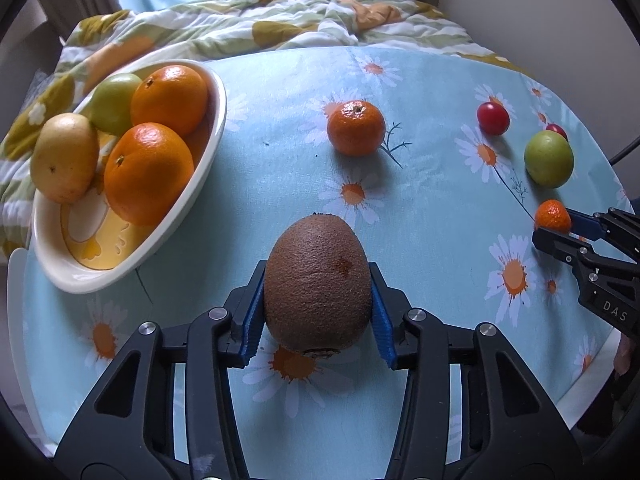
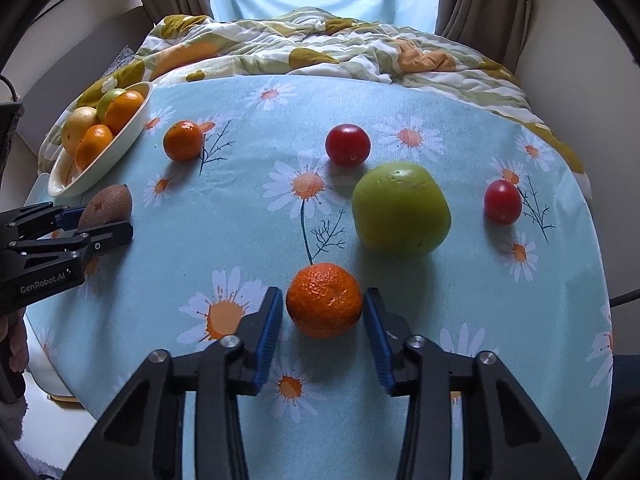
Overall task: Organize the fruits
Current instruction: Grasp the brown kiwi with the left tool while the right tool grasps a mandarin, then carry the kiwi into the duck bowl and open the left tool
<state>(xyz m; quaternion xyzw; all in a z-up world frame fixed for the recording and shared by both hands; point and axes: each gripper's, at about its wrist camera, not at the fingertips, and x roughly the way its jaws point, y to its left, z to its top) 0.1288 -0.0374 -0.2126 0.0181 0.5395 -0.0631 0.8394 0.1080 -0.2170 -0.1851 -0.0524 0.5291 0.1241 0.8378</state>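
Note:
My left gripper (image 1: 318, 280) is shut on a brown kiwi (image 1: 318, 284); the blue pads touch both its sides. It shows from the side in the right wrist view (image 2: 106, 210). My right gripper (image 2: 323, 304) is open, its fingers on either side of a small mandarin (image 2: 324, 300) with small gaps. A cream oval bowl (image 1: 200, 176) at the left holds two oranges (image 1: 148, 172), a green fruit and a yellow fruit. Loose on the table lie another mandarin (image 1: 356, 128), a green apple (image 2: 400, 210) and two red tomatoes (image 2: 347, 145).
The round table has a light blue daisy cloth (image 2: 240, 240). A rumpled floral quilt (image 2: 320, 44) lies behind its far edge, below a window with curtains. A white chair edge (image 1: 14, 300) shows at the left.

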